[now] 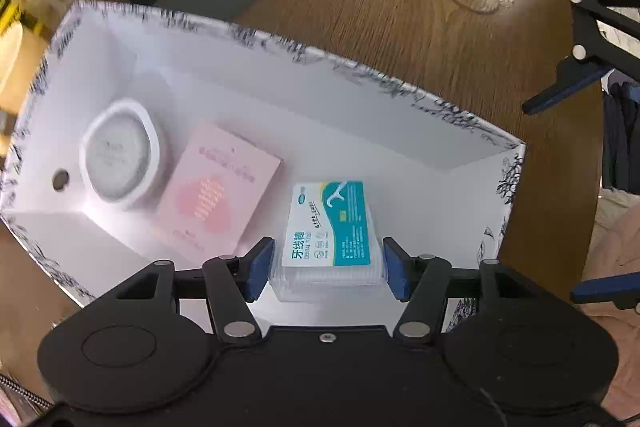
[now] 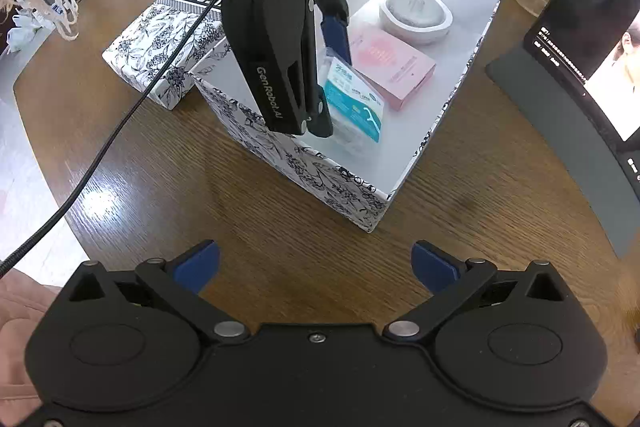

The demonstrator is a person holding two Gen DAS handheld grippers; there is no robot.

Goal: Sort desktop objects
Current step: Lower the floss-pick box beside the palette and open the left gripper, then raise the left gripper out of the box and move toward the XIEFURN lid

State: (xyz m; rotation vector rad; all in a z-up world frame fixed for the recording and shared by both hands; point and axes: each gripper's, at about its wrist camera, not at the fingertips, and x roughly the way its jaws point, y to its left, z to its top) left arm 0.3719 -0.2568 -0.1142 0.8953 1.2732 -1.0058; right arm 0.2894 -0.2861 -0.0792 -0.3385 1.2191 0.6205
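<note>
Floss box (image 1: 329,227), labelled "DENTAL FLOSS", is clamped by the left gripper (image 1: 328,269) inside the patterned box (image 1: 504,187); "GenRobot.AI" is read on that gripper; the right gripper (image 2: 316,265) is held agape above the table (image 2: 280,227).

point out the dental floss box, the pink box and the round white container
dental floss box (image 1: 328,227), left wrist view, on its printed label
pink box (image 1: 218,187), left wrist view, middle of its top face
round white container (image 2: 416,11), right wrist view, on its grey lid

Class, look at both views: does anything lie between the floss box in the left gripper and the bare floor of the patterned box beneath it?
Nothing visible does. The left gripper holds the floss box over bare floor of the patterned box; the pink box and round container lie off to one side.
</note>
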